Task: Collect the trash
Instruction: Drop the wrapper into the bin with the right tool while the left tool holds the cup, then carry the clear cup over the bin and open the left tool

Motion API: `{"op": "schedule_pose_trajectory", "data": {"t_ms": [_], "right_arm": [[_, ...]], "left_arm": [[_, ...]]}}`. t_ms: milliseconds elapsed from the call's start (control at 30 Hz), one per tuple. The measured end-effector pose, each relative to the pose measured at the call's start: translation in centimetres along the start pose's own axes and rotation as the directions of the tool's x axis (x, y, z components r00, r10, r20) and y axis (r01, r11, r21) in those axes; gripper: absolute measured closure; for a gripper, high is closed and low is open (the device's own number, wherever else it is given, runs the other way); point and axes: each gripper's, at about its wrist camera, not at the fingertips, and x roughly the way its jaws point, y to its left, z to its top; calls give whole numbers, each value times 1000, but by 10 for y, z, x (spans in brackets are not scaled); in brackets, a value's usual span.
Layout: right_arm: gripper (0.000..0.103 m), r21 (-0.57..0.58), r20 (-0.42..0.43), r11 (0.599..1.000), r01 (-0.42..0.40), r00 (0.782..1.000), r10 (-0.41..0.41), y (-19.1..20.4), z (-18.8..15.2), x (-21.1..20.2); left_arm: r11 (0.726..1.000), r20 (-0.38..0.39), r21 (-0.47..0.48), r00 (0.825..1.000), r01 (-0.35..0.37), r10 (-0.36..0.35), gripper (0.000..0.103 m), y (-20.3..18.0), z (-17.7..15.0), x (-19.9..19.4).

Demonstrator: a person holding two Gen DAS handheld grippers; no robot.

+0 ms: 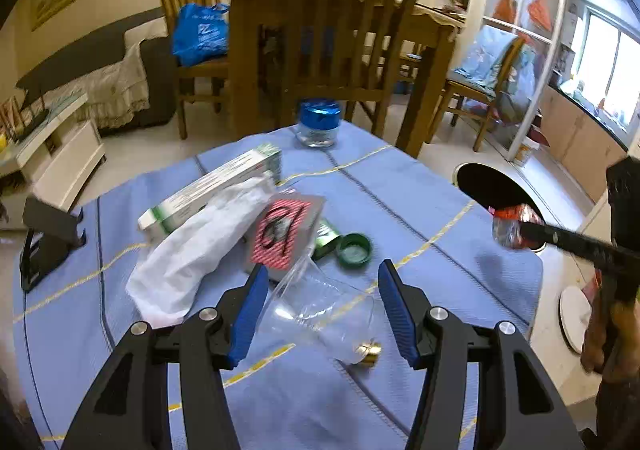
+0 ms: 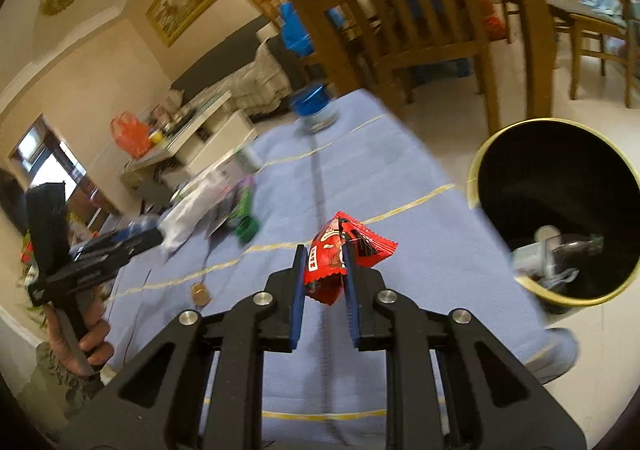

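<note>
The right gripper (image 2: 324, 270) is clamped on a red snack wrapper (image 2: 344, 254), its blue pads pinching the packet near its middle so the crinkled ends stick out above and below. It holds the wrapper over the blue cloth-covered table (image 2: 400, 177), short of the table's right edge, where a black bin with a gold rim (image 2: 476, 169) stands on the floor just beside the table; some clear and white rubbish already lies in the bottom of it. The bin sits low and close, probably so that things can be carried off the edge and dropped straight in. The left gripper (image 1: 322, 280) hangs over the near part of the table with its jaws about half open around a clear plastic bag (image 1: 316, 306). The pads stand either side of the bag without visibly pressing on it, so I judge it is not gripped yet. Beyond it the rest of the litter lies in a loose heap: a white plastic bag (image 1: 192, 250), a long green-and-white box (image 1: 208, 185), a red-and-white striped packet (image 1: 284, 234) and a green bottle cap (image 1: 354, 248). A small gold cap (image 1: 369, 350) lies near the clear bag, and a jar with a blue lid (image 1: 319, 123) stands at the far end.
</note>
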Motion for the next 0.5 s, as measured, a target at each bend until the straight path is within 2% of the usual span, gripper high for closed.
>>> {"op": "schedule_pose_trajectory", "data": {"t_ms": [167, 300, 400, 433, 467, 500], "right_arm": [[85, 102, 58, 991, 91, 994, -97, -60, 15, -25], [85, 165, 117, 978, 131, 981, -152, -98, 30, -46], [83, 191, 123, 969, 158, 975, -183, -118, 38, -50], [77, 197, 121, 966, 168, 974, -194, -122, 40, -49], [60, 205, 122, 962, 182, 970, -210, -128, 41, -49], [50, 212, 125, 958, 193, 967, -223, -133, 41, -49]], "left_arm": [[997, 2, 72, 1000, 24, -25, 48, -31, 14, 3], [989, -2, 136, 999, 50, -50, 48, -64, 27, 10], [981, -7, 181, 998, 68, -68, 48, -88, 37, 16], [977, -9, 200, 997, 76, -76, 48, -97, 40, 18], [973, -12, 215, 997, 82, -82, 48, -106, 43, 20], [970, -14, 227, 996, 86, -85, 48, -111, 44, 21]]}}
